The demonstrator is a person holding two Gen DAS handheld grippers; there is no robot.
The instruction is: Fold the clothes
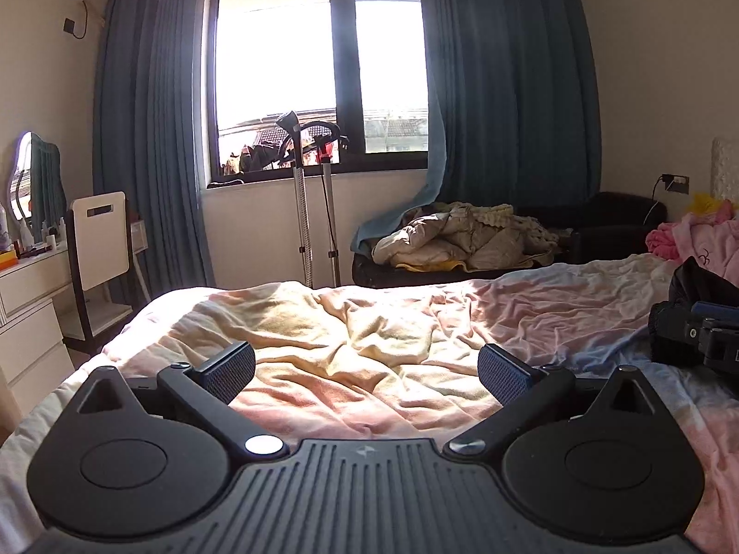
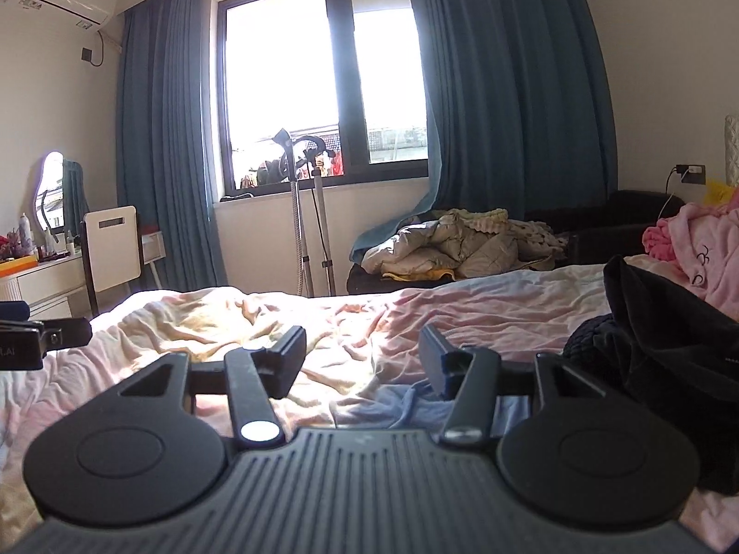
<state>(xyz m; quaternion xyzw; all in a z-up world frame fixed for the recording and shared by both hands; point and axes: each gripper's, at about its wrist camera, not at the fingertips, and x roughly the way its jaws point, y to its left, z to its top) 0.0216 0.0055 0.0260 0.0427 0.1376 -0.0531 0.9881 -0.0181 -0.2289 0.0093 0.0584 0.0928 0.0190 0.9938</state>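
Both tongs, left [image 1: 367,371] and right [image 2: 365,358], gape wide, empty, above the bedsheet [image 1: 369,323].

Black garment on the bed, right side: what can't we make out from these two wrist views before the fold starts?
- Black garment: type unclear. Right wrist view: bunched, right edge cuts it, right gripper body covers its lower part.
- Left wrist view: garment mostly behind the right gripper, cut by the frame edge.
- Pink clothing: cropped in both views.
- Left gripper: open, empty; the bed sheet nearest it is hidden by its body.
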